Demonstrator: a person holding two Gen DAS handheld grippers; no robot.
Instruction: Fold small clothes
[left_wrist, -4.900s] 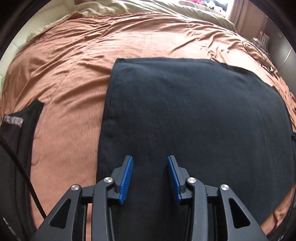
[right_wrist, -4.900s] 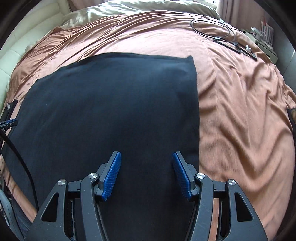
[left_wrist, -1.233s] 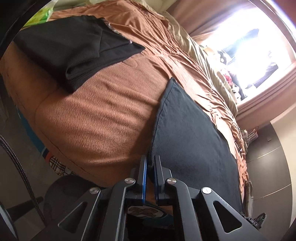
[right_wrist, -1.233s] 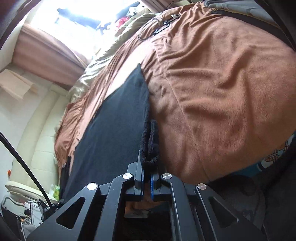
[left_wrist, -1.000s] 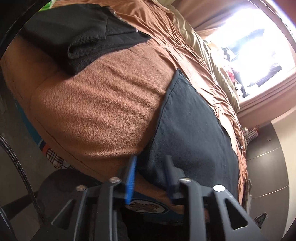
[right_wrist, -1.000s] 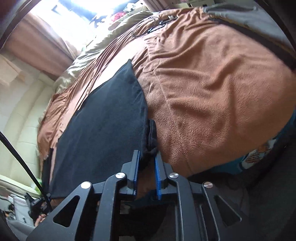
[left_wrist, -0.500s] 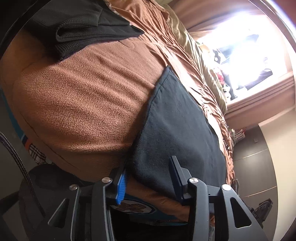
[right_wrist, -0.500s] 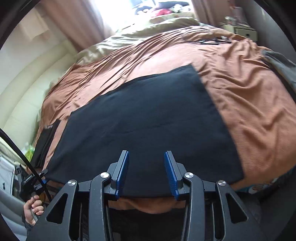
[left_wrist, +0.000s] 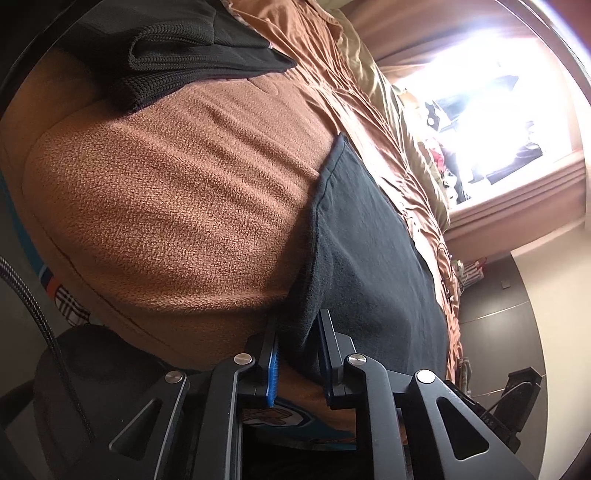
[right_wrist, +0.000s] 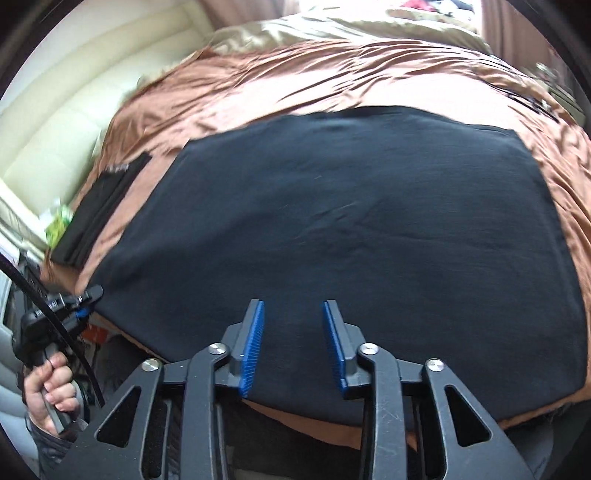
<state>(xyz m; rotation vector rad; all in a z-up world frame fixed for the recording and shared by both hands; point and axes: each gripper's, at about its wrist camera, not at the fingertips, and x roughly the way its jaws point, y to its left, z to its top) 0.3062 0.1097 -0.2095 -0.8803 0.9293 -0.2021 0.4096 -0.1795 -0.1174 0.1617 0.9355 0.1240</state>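
black garment (right_wrist: 354, 236): lies flat on the bed, fills the centre of the right wrist frame; near edge hangs at the bed's front edge, bottom of frame. In the left wrist frame it runs from centre to lower right, its near corner draped over the bed edge.
left gripper (left_wrist: 297, 354): bottom centre of its frame, at that near corner; jaws have just been closing, garment corner is between the fingers (left_wrist: 272, 363). Gap is narrow, blue pad still shows on the left finger; cannot tell if the pads press the cloth yet.
right gripper (right_wrist: 291, 343): bottom centre of its frame, over the garment's near edge; jaws have just been closing a little but stand apart, nothing clamped, cloth seen below the gap.
left hand (right_wrist: 50, 387): lower left of the right wrist frame, wrapped round the left gripper's handle.
brown blanket (left_wrist: 177, 206): covers the bed under the garment, wrinkled toward the top of the frame.
folded dark clothes (left_wrist: 177, 48): upper left of the left wrist frame, stacked on the blanket, well apart from the garment.
headboard (right_wrist: 62, 122): cream, padded, upper left of the right wrist frame.
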